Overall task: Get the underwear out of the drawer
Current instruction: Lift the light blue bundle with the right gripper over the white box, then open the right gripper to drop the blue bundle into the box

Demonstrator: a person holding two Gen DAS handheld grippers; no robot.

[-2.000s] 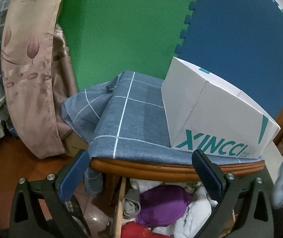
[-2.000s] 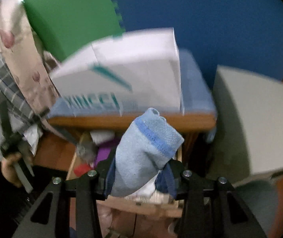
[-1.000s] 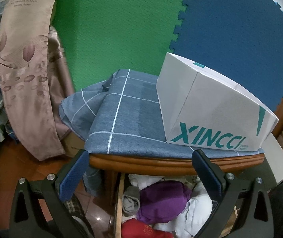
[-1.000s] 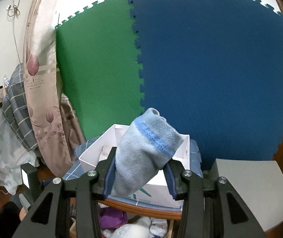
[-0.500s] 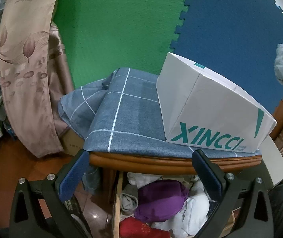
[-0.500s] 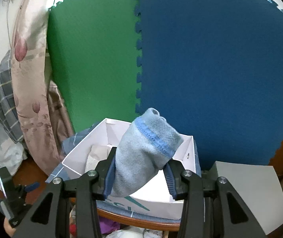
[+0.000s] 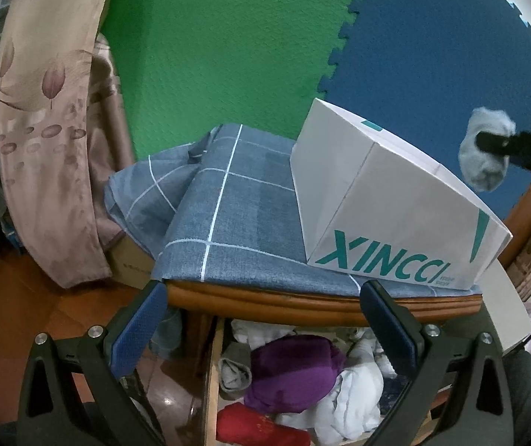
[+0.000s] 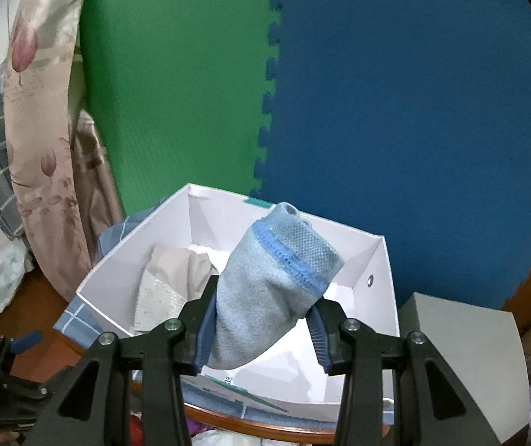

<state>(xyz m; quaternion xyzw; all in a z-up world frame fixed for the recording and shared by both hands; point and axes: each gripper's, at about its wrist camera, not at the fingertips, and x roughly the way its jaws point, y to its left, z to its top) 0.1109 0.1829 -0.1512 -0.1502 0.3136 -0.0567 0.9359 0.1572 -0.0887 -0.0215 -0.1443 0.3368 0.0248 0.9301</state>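
Right gripper [image 8: 261,329], pinching the blue underwear [image 8: 271,293], has dropped seemingly over the white box [image 8: 377,297]; left gripper [image 7: 265,319] spread.

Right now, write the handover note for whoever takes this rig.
Right gripper: shut on light blue underwear, held above the open white box.
Left gripper: open, empty, aimed at the open drawer.
Box sits on the blue checked cloth on the cabinet top and already holds a beige garment.
Done: this piece is out of the drawer.
Left: release it into the box, probably; purple, white and red clothes remain in the drawer.
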